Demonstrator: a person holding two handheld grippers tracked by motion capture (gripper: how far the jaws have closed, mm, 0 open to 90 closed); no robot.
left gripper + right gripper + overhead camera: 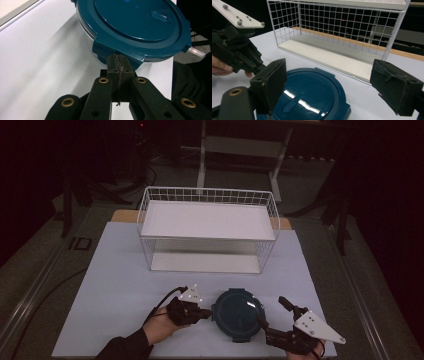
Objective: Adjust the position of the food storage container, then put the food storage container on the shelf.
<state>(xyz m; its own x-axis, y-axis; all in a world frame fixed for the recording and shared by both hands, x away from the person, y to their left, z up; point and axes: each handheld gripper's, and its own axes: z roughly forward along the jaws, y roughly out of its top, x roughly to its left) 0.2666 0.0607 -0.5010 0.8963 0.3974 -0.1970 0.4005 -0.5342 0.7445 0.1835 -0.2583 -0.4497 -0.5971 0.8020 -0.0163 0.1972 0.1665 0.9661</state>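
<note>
The round teal container [238,314] sits at the near edge of the tabletop [115,270]. The left hand-held gripper [206,312], jaws together, noses against its lid tab; the right hand-held gripper [271,312] straddles its right rim, jaws apart. A hard nudge could slide it off the edge.

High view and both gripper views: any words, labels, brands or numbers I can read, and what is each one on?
"ID": large pale letters on the dark floor strip left of the pale blue table top, in the high view.
Round dark teal plastic lid of the container: no print readable; its raised oval tab is blank.
White wire shelf rack: no label seen.
</note>
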